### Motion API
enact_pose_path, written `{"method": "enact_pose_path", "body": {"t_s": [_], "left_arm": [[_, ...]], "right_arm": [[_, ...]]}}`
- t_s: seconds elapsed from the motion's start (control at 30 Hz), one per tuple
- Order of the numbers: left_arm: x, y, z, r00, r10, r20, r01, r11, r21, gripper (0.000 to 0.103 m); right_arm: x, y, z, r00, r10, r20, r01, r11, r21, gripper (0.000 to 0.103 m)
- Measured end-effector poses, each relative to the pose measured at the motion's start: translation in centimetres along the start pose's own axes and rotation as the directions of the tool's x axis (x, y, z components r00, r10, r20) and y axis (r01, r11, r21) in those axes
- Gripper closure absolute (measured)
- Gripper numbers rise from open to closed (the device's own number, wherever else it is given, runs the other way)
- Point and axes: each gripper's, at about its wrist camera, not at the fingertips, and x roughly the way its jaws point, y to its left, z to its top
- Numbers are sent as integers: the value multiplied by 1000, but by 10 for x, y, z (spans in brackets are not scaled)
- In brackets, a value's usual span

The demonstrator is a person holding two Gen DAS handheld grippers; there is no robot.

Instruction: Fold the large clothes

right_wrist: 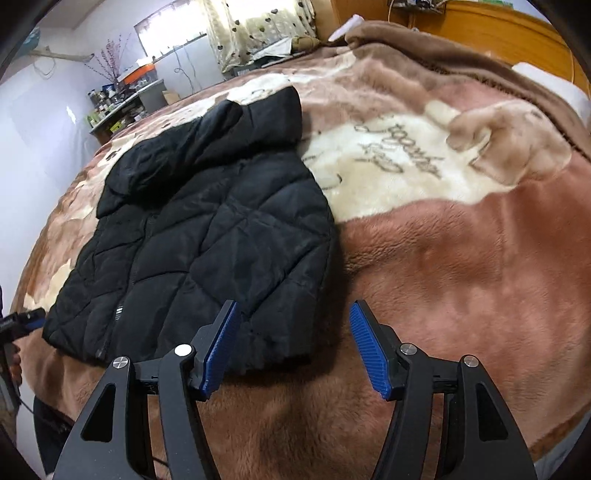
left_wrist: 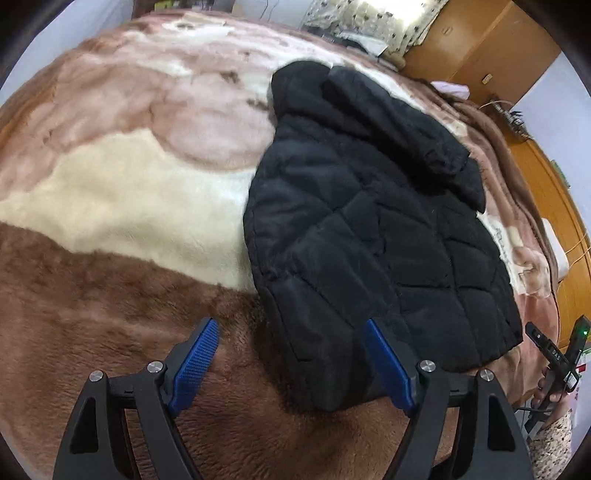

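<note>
A black quilted hooded jacket (left_wrist: 369, 229) lies flat on a plush brown, pink and cream blanket (left_wrist: 129, 192), sleeves folded in, hood at the far end. My left gripper (left_wrist: 291, 354) is open, hovering over the jacket's near left hem corner. In the right wrist view the jacket (right_wrist: 207, 236) lies left of centre on the blanket (right_wrist: 461, 258). My right gripper (right_wrist: 293, 339) is open and empty, above the jacket's near right hem corner. The right gripper also shows in the left wrist view (left_wrist: 557, 354) at the right edge.
A wooden headboard (right_wrist: 498, 33) and white pillow (right_wrist: 546, 85) lie at the far right. A cluttered table (right_wrist: 122, 99) and curtained window (right_wrist: 251, 33) stand beyond the bed. A wooden wardrobe (left_wrist: 480, 48) stands at the back.
</note>
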Motion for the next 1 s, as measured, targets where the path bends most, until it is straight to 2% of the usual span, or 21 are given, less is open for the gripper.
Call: {"method": "enact_pose_path", "body": {"t_s": [0.13, 0.2, 0.33, 0.43, 0.47, 0.53, 0.57, 0.6, 0.67, 0.73, 1.0], "left_arm": [[16, 0, -1, 1000, 12, -11, -12, 1000, -27, 23], [22, 0, -2, 1000, -14, -23, 13, 999, -48, 23], [35, -6, -5, 999, 7, -49, -8, 1000, -16, 23], [41, -6, -9, 998, 3, -64, -6, 999, -44, 23], [43, -7, -11, 997, 14, -70, -17, 999, -43, 25], [43, -13, -15, 998, 3, -64, -4, 1000, -9, 49], [43, -16, -16, 998, 3, -65, -2, 1000, 5, 53], [41, -23, -18, 998, 30, -60, -28, 999, 34, 55], [36, -30, -17, 997, 54, -46, -51, 996, 68, 65], [25, -35, -16, 999, 44, -22, -42, 996, 78, 75], [-27, -40, -18, 999, -13, 46, 9, 995, 102, 79]], "right_arm": [[18, -1, 1, 1000, -2, -29, 2, 1000, -7, 39], [24, 0, 1, 999, -2, -49, 1, 1000, -7, 39], [28, 9, -3, 998, 7, -59, -10, 999, -49, 39], [38, 11, -8, 995, 11, -103, -16, 999, -46, 40], [39, 11, -9, 994, 14, -105, -18, 999, -38, 40], [38, 12, -12, 995, 23, -99, -25, 999, -20, 54], [36, 13, -12, 996, 13, -93, -15, 1000, -19, 59], [33, 14, -13, 996, 4, -87, -6, 1000, -20, 71], [29, 16, -12, 996, 6, -84, -8, 1000, -25, 78], [19, 16, -11, 997, 31, -67, -32, 999, -21, 84], [-29, 38, -8, 998, 68, 6, -67, 993, -97, 87]]}}
